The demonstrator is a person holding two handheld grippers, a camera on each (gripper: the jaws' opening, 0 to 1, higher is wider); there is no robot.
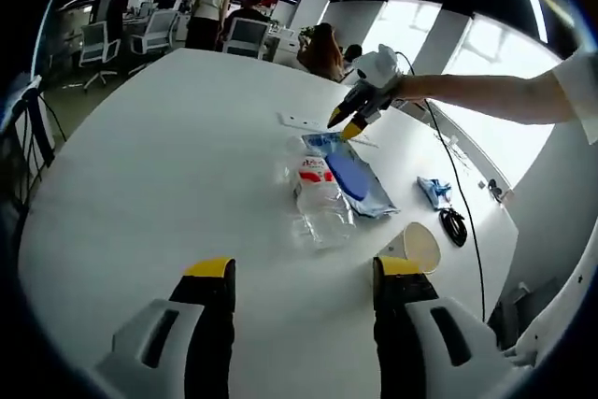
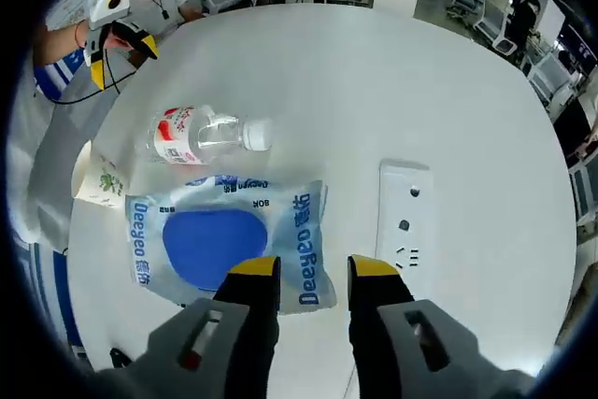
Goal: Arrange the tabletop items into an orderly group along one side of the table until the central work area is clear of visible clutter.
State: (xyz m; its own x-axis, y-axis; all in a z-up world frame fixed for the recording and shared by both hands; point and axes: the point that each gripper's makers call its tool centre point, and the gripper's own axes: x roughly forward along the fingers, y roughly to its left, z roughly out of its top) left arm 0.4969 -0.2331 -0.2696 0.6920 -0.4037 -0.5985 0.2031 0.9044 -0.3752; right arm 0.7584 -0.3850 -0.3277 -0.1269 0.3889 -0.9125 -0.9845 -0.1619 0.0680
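The blue tissue pack [image 2: 224, 240] lies mid-frame on the white surface [image 2: 374, 91], its near edge just ahead of the right tongs [image 2: 313, 273], released. Close squarely on that edge. The left tongs [image 1: 304, 273] hang released.

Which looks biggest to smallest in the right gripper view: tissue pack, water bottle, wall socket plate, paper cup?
1. tissue pack, nearest the camera, which flatters it
2. water bottle
3. wall socket plate, close to the bottle
4. paper cup, partly cut off
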